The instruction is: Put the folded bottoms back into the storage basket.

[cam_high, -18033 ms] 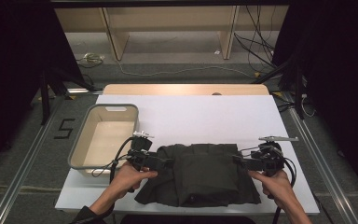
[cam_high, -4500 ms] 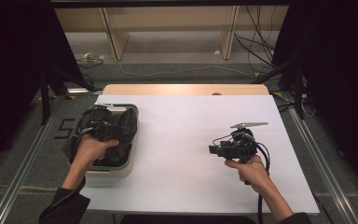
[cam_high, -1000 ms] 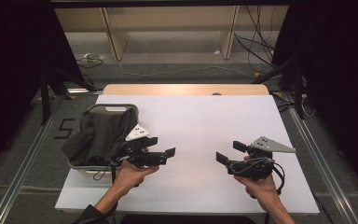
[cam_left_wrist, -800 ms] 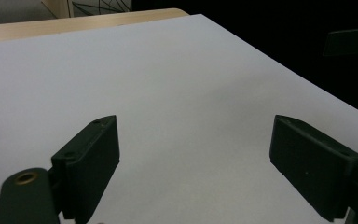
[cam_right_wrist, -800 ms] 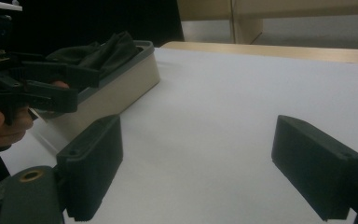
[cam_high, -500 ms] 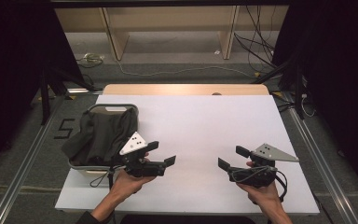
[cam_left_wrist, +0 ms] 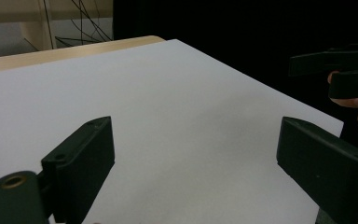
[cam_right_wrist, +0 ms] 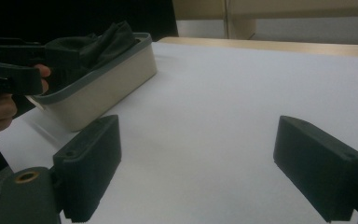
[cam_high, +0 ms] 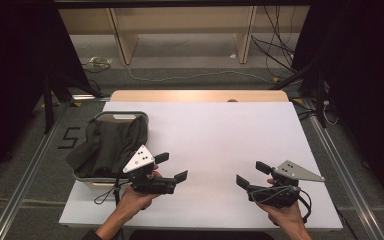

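A dark garment (cam_high: 107,145) lies bunched in a beige tub (cam_high: 115,114) at the table's left, spilling over its left rim. My left gripper (cam_high: 171,166) hovers just right of the tub's near corner, open and holding nothing, pointing right. My right gripper (cam_high: 252,174) is at the front right, open and holding nothing, pointing left toward the other one. In the left gripper view its jaws (cam_left_wrist: 196,140) stand wide over bare white table, with the right gripper (cam_left_wrist: 340,70) far off. In the right gripper view, past its own open jaws (cam_right_wrist: 196,140), I see the tub (cam_right_wrist: 107,84), the garment (cam_right_wrist: 107,39) and the left gripper (cam_right_wrist: 18,65).
The white table top (cam_high: 215,135) has a wooden strip (cam_high: 195,95) along its far edge. Beyond the table are wooden shelf legs (cam_high: 122,35) and cables (cam_high: 195,75) on the floor. Metal rails (cam_high: 25,180) run beside the table on both sides.
The garment went from the table's front into the tub. Over the last second both grippers drew slightly nearer the front edge, still open.
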A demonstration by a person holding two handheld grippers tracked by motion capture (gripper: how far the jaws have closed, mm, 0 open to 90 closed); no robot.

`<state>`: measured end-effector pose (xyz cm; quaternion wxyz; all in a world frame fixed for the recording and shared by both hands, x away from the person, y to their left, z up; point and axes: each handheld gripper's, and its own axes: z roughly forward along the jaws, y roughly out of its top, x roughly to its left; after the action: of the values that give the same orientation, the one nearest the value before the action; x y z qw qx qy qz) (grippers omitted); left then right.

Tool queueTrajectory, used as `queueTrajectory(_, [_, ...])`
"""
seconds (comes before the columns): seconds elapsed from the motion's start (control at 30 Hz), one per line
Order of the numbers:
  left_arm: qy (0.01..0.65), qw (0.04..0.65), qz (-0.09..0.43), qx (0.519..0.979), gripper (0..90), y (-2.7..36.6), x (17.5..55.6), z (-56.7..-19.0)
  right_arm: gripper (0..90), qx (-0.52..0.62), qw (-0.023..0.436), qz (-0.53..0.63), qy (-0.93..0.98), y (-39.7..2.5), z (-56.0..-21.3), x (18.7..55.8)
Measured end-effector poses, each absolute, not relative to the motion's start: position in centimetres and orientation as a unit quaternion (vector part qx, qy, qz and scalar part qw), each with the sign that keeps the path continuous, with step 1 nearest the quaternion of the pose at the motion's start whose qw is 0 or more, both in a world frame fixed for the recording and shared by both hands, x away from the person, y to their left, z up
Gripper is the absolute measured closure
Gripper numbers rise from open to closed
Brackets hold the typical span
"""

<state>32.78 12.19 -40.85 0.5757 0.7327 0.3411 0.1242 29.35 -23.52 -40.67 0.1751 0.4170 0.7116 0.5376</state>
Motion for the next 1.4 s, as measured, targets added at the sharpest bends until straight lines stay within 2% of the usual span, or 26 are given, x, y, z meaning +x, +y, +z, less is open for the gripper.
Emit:
queueTrajectory(0.13, [0.335,0.571,0.133,0.738,4.6,12.0,32.4,-40.9,15.4,0.417,0.179,0.534,0.713,-23.5,-40.8,29.1])
queueTrajectory(0.3, [0.32,0.563,0.141,0.749,3.0,11.7,32.0,-41.1,15.5,0.414,0.18,0.532,0.717,-23.4,-40.8,28.8])
queueTrajectory(0.67, [0.312,0.573,0.132,0.746,2.9,11.8,30.2,-41.1,15.3,0.418,0.186,0.529,0.715,-23.7,-40.9,28.1])
queueTrajectory(1.4, [0.324,0.575,0.136,0.739,2.8,12.6,30.8,-40.9,15.3,0.413,0.195,0.529,0.715,-23.7,-40.8,28.1])
